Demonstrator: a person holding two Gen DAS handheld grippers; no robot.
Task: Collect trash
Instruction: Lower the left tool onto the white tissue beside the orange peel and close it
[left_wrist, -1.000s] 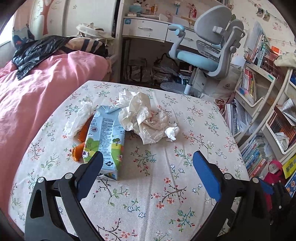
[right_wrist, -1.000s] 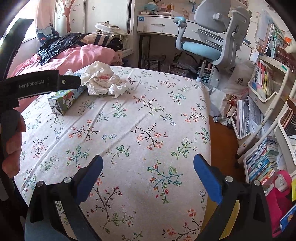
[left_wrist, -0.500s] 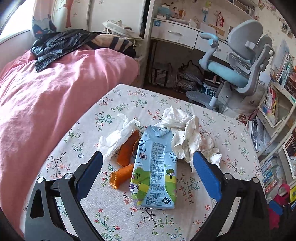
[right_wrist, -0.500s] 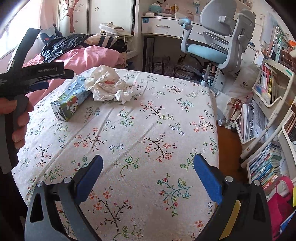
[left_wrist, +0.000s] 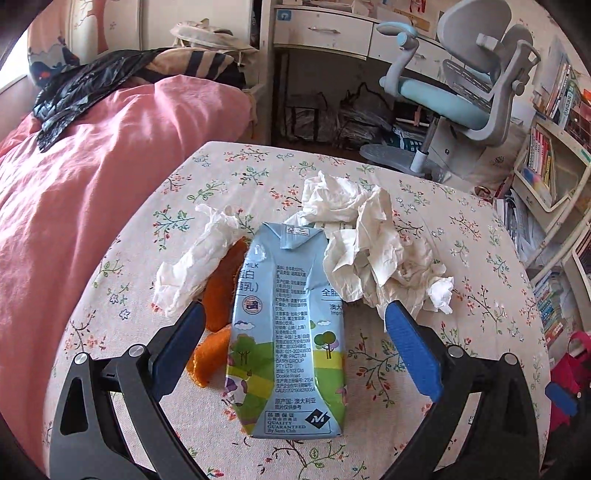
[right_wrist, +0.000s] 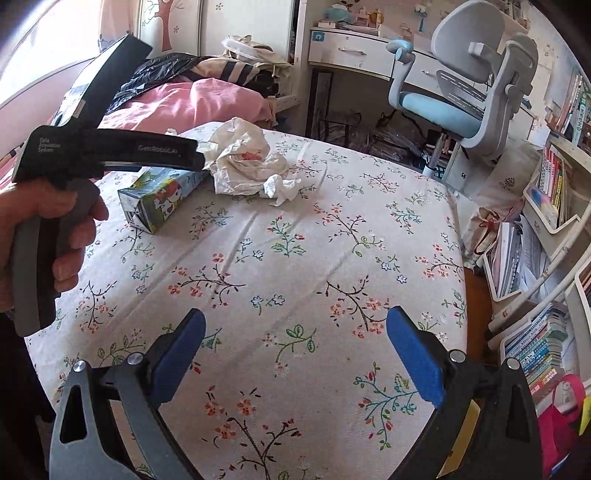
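Your left claw is spread wide w/ nothing in its grip: the blue pads sit either side of the milk carton at centre frame, apart from it on both sides as far as the left wrist view shows. The carton lies flat on the floral-cloth table, folded top pointing toward the upper part of the frame, base toward the bottom edge. Just left of it are two orange peel pieces, the lower one partly behind the left pad. A twisted white tissue lies upper left of the peel, overlapping its top end. To the carton's right, touching its upper right edge, is a big crumpled paper wad that runs down to near the right pad. In the right wrist view your right claw is also wide open & holding nothing, over bare cloth in the lower half of the frame, well apart from the trash. There the carton and the paper wad sit in the upper left, partly behind the black body of the left claw's handle, which your hand grips at the left edge. Pink bed fills the left side of the left wrist view; a grey-blue desk chair is upper right, and bookshelves run down the right edge.
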